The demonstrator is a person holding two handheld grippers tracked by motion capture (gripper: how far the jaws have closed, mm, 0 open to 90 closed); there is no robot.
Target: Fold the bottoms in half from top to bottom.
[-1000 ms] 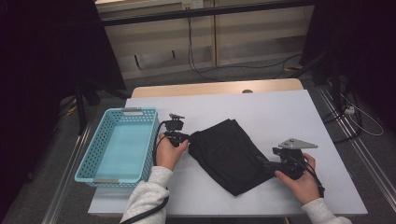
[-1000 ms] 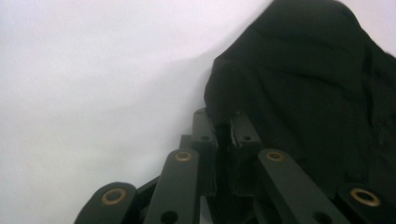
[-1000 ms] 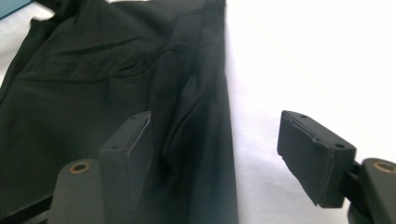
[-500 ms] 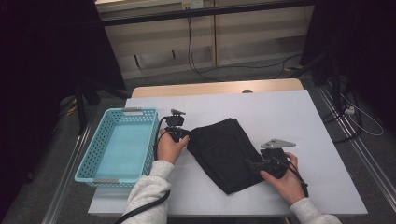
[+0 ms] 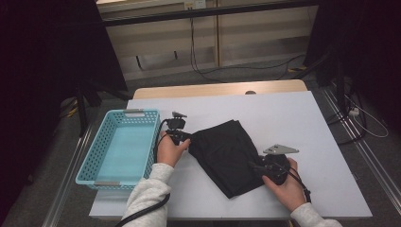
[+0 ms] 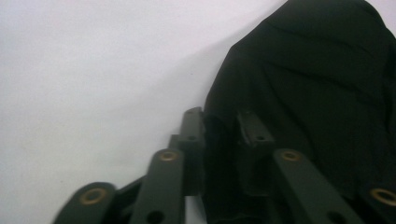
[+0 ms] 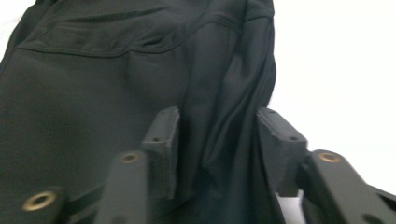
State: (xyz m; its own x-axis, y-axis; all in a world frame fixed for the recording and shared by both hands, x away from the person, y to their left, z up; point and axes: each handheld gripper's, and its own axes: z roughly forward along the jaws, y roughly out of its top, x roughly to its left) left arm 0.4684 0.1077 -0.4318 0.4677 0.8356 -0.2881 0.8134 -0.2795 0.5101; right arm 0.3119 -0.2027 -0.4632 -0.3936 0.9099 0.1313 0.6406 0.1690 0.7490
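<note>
high view: black garment [image 5: 226, 153] between left gripper [image 5: 185, 140] and right gripper [image 5: 255, 166]; both part-open, fabric edges between jaws.

A table [image 5: 293, 113] is seen from above, and a folded garment [image 5: 227, 153] is laid on it near the middle, toward the person's edge, turned at an angle to the table's sides. A basket [image 5: 142, 114] is placed on the table's left part, well left of the garment. The left gripper [image 5: 185, 138] is set between the basket and the garment, at the garment's left corner. The right gripper [image 5: 259, 168] is placed at the garment's right near edge. A wall panel [image 5: 246, 38] is seen behind the table's far edge, with cables [image 5: 246, 71] laid on the floor before it.
</note>
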